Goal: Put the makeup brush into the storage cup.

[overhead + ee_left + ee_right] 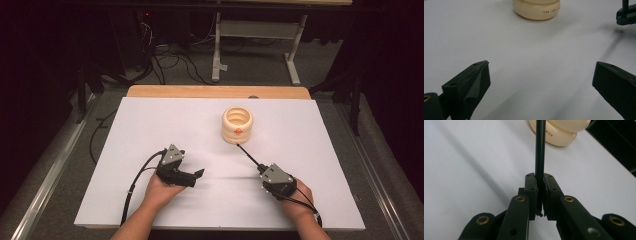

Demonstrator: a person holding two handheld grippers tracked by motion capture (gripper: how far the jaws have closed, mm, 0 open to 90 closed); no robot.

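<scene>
1. The white counter [150,150] carries little: a cream ribbed holder [237,125] stands upright toward the far side, a little right of the middle, and both hands rest nearer the person.
2. The step in hand looks like carrying a thin black rod [248,155] toward that holder; its far tip lies just at the holder's near base.
3. The right tongs [267,176] are clenched on the rod's near end, which runs straight out between the jaws toward the holder [556,132].
4. The left tongs [197,175] are released, jaws spread wide over bare counter, well apart from the holder [536,10].
5. Next, I judge, the rod's tip must be lifted over the rim and lowered into the opening.
</scene>
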